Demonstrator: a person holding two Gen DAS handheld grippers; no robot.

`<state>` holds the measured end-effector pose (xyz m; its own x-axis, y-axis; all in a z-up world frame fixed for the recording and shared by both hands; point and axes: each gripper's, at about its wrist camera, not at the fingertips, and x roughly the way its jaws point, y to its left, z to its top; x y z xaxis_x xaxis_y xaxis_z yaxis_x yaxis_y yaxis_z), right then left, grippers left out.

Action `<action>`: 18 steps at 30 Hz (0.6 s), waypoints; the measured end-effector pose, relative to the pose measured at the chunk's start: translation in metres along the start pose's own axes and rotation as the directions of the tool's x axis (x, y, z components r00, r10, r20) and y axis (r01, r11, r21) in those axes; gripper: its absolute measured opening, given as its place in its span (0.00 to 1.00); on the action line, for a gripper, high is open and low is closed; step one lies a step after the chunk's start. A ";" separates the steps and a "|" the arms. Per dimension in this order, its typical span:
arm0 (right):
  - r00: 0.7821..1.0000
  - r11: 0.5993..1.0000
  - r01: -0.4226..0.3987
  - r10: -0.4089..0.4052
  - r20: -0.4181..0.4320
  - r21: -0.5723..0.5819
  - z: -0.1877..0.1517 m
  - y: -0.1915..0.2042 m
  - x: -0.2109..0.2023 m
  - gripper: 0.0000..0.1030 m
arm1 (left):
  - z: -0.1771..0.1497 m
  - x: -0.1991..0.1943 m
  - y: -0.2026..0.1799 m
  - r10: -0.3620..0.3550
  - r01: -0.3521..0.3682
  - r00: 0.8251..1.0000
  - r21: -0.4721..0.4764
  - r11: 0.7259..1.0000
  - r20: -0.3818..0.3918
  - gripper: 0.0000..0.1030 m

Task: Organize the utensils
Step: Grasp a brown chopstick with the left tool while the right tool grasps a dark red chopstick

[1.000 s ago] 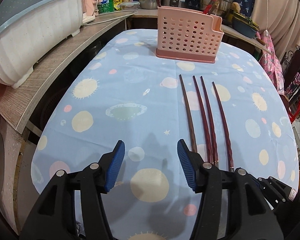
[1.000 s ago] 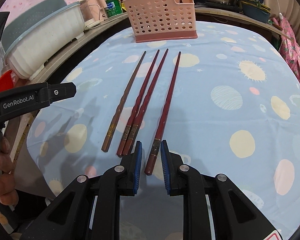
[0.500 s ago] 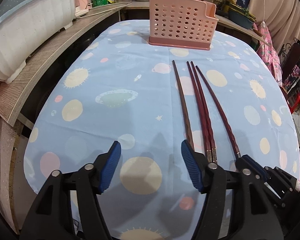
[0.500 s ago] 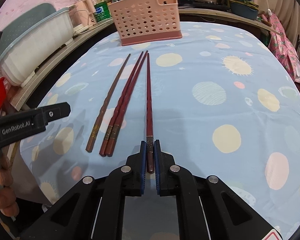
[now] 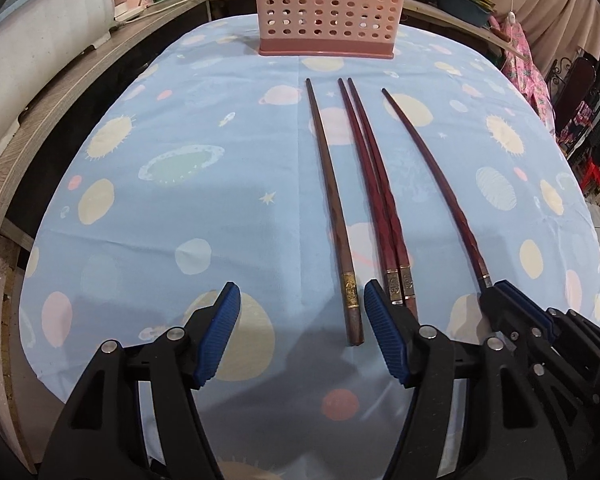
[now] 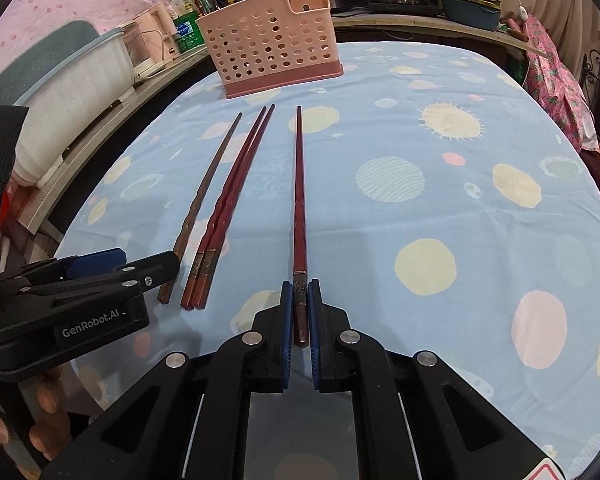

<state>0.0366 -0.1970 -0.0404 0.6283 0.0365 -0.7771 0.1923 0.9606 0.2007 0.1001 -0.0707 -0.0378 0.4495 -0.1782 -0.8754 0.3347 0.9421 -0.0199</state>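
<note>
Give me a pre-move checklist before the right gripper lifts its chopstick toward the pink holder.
1. Right gripper clamped on the rightmost chopstick: ok, pads pressed on its thick end.
2. Grip point: ok for a lift, but near the butt, so the long tip may sag.
3. Held chopstick apart from the paired chopsticks: ok, clear gap.
4. Left gripper out of the way: ok; its jaws have just been opening and now straddle the brown chopstick without pressing it.
5. Path to the pink holder: ok, only bare tablecloth between.
6. Free room inside the holder: cannot tell.
</note>
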 end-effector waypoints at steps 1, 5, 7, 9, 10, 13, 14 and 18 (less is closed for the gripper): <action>1.000 1.000 0.000 0.000 0.000 0.000 0.000 0.000 0.000 0.07 | 0.000 0.002 0.000 0.001 -0.001 1.000 -0.001 1.000 -0.006 0.59; 1.000 1.000 0.001 -0.001 0.000 -0.003 0.000 0.000 0.000 0.07 | 0.000 0.003 -0.001 0.009 -0.009 1.000 0.002 1.000 -0.005 0.59; 1.000 1.000 0.000 0.000 0.000 -0.003 0.000 0.001 0.000 0.07 | 0.000 0.003 -0.001 0.014 -0.014 1.000 0.004 1.000 -0.002 0.58; 1.000 1.000 0.001 -0.001 0.001 -0.004 0.000 0.000 0.000 0.07 | 0.000 0.003 -0.001 0.014 -0.014 1.000 0.006 1.000 0.001 0.54; 1.000 1.000 0.000 0.000 0.000 -0.003 0.000 0.001 0.000 0.07 | 0.000 0.002 -0.001 0.013 -0.013 1.000 0.007 1.000 0.005 0.49; 1.000 1.000 0.000 0.000 0.000 -0.003 0.000 0.001 0.000 0.07 | 0.000 0.001 0.000 0.011 -0.011 1.000 0.011 1.000 0.009 0.34; 1.000 1.000 0.000 0.000 0.000 -0.003 0.000 0.001 0.000 0.07 | 0.001 0.001 0.000 0.011 -0.011 1.000 0.011 1.000 0.009 0.32; 1.000 1.000 0.000 0.000 0.000 -0.003 0.000 0.000 0.000 0.07 | 0.002 0.001 0.002 0.008 -0.008 1.000 0.008 1.000 0.006 0.13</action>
<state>0.0368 -0.1966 -0.0406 0.6283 0.0363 -0.7771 0.1901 0.9614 0.1987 0.1027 -0.0692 -0.0381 0.4575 -0.1724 -0.8724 0.3376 0.9412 -0.0090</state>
